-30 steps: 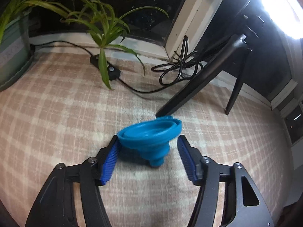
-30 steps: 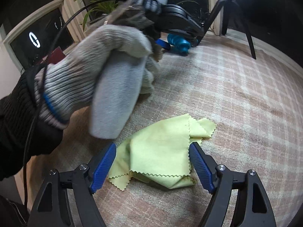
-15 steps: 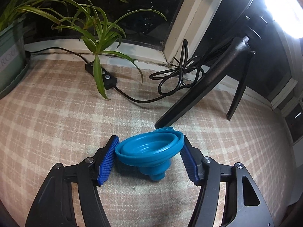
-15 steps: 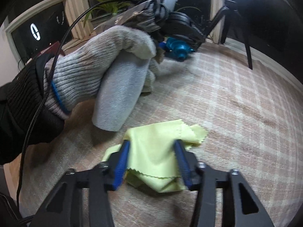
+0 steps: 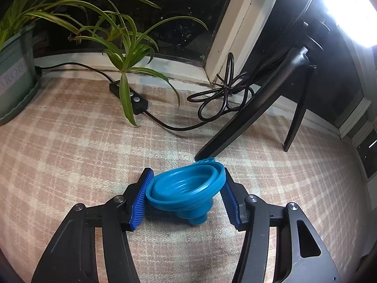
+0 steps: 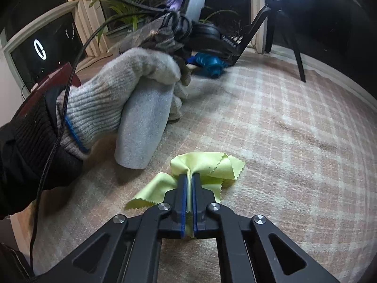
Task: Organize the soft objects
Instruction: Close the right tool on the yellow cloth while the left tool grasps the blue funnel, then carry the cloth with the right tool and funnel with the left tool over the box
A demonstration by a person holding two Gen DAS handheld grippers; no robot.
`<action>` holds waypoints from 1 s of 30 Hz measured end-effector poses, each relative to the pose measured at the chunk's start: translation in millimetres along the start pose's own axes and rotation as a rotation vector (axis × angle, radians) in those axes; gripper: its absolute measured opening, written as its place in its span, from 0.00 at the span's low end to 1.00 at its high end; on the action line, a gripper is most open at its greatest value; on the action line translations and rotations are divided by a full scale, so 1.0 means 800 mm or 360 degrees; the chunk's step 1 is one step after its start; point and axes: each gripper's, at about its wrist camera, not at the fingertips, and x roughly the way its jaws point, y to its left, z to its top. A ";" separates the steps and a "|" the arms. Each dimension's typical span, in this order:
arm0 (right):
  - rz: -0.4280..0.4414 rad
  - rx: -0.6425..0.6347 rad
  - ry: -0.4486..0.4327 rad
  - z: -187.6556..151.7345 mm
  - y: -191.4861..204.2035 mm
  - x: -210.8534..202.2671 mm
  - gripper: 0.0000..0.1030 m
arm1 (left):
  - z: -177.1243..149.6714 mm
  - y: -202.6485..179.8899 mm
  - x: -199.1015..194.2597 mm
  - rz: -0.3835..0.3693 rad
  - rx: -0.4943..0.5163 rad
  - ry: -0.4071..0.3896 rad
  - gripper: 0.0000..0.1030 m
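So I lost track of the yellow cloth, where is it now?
In the right wrist view the yellow cloth lies low in the middle on the checked blanket, pinched in the right gripper, just right of the gloved hand.

funnel (image 5: 186, 192) on rug (image 5: 70, 146), plant (image 5: 122, 47) behind

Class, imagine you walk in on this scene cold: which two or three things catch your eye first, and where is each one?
A bright blue funnel sits squeezed between the blue pads of the left gripper on the checked cloth. Nearer the right camera, the right gripper is shut on a crumpled yellow cloth. Behind the funnel, a spider plant and a black tripod leg stand by the window.
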 end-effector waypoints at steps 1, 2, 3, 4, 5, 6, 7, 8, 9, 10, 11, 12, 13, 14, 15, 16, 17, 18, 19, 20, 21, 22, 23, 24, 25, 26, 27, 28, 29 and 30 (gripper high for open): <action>-0.0003 0.0008 -0.0007 0.000 -0.001 -0.003 0.03 | -0.001 0.001 -0.001 -0.0001 -0.0002 -0.0010 0.53; -0.0007 0.0015 -0.0013 0.001 -0.002 -0.004 0.03 | -0.001 0.002 -0.002 -0.0002 -0.0004 -0.0018 0.52; -0.0005 0.0025 -0.0021 0.002 -0.004 -0.007 0.03 | -0.002 0.002 -0.004 0.0000 -0.0003 -0.0024 0.52; -0.0007 0.0031 -0.0028 0.003 -0.005 -0.008 0.03 | -0.002 0.003 -0.005 -0.0001 -0.0001 -0.0034 0.52; -0.0012 0.0036 -0.0038 0.004 -0.007 -0.010 0.03 | -0.003 0.004 -0.006 -0.0001 -0.0001 -0.0041 0.51; -0.0016 0.0040 -0.0050 0.006 -0.009 -0.012 0.03 | -0.004 0.006 -0.008 0.0001 -0.0002 -0.0052 0.51; -0.0017 0.0042 -0.0058 0.007 -0.011 -0.014 0.03 | -0.005 0.008 -0.011 0.0004 -0.0004 -0.0062 0.51; -0.0021 0.0043 -0.0074 0.009 -0.012 -0.019 0.03 | -0.006 0.010 -0.014 0.0007 -0.0007 -0.0084 0.51; -0.0028 0.0044 -0.0088 0.010 -0.013 -0.022 0.03 | -0.007 0.013 -0.018 0.0008 -0.0011 -0.0100 0.51; -0.0033 0.0044 -0.0095 0.012 -0.015 -0.022 0.03 | -0.007 0.016 -0.022 0.0011 -0.0012 -0.0116 0.51; -0.0038 0.0048 -0.0105 0.013 -0.017 -0.026 0.03 | -0.008 0.019 -0.026 0.0016 -0.0011 -0.0131 0.51; -0.0036 0.0051 -0.0112 0.014 -0.018 -0.027 0.03 | -0.008 0.021 -0.030 0.0022 -0.0006 -0.0145 0.51; -0.0037 0.0052 -0.0118 0.015 -0.019 -0.028 0.03 | -0.009 0.023 -0.034 0.0026 -0.0002 -0.0154 0.51; -0.0042 0.0051 -0.0126 0.016 -0.021 -0.030 0.03 | -0.009 0.025 -0.036 0.0029 0.0000 -0.0158 0.51; -0.0048 0.0047 -0.0134 0.017 -0.021 -0.032 0.03 | -0.010 0.028 -0.039 0.0034 0.0001 -0.0166 0.51; -0.0051 0.0046 -0.0140 0.017 -0.020 -0.034 0.03 | -0.010 0.029 -0.041 0.0036 0.0000 -0.0169 0.51; -0.0048 0.0046 -0.0145 0.018 -0.020 -0.036 0.03 | -0.010 0.031 -0.043 0.0040 0.0002 -0.0177 0.50; -0.0047 0.0043 -0.0151 0.019 -0.019 -0.037 0.03 | -0.011 0.032 -0.045 0.0045 0.0006 -0.0186 0.50; -0.0048 0.0041 -0.0158 0.020 -0.019 -0.039 0.03 | -0.012 0.033 -0.048 0.0050 0.0007 -0.0191 0.50; -0.0048 0.0036 -0.0166 0.021 -0.017 -0.042 0.03 | -0.013 0.034 -0.051 0.0053 0.0008 -0.0201 0.50; -0.0047 0.0032 -0.0175 0.022 -0.016 -0.045 0.03 | -0.014 0.035 -0.056 0.0057 0.0012 -0.0214 0.50; -0.0046 0.0030 -0.0183 0.023 -0.015 -0.047 0.03 | -0.015 0.035 -0.063 0.0058 0.0019 -0.0226 0.50; -0.0043 0.0027 -0.0199 0.025 -0.014 -0.052 0.03 | -0.017 0.033 -0.069 0.0054 0.0025 -0.0238 0.50; -0.0042 0.0024 -0.0211 0.027 -0.012 -0.056 0.03 | -0.018 0.032 -0.076 0.0049 0.0028 -0.0249 0.50; -0.0039 0.0021 -0.0227 0.028 -0.011 -0.060 0.03 | -0.019 0.031 -0.084 0.0040 0.0033 -0.0258 0.50; -0.0035 0.0017 -0.0245 0.030 -0.008 -0.066 0.03 | -0.019 0.030 -0.094 0.0035 0.0038 -0.0277 0.50; -0.0027 0.0008 -0.0265 0.033 -0.005 -0.074 0.03 | -0.021 0.029 -0.109 0.0026 0.0039 -0.0300 0.50; -0.0023 0.0002 -0.0277 0.034 -0.003 -0.077 0.03 | -0.022 0.028 -0.117 0.0021 0.0041 -0.0328 0.50; -0.0016 -0.0011 -0.0297 0.037 0.001 -0.085 0.03 | -0.025 0.029 -0.134 0.0013 0.0032 -0.0353 0.50; -0.0010 -0.0020 -0.0310 0.039 0.003 -0.090 0.03 | -0.028 0.030 -0.149 0.0006 0.0022 -0.0376 0.50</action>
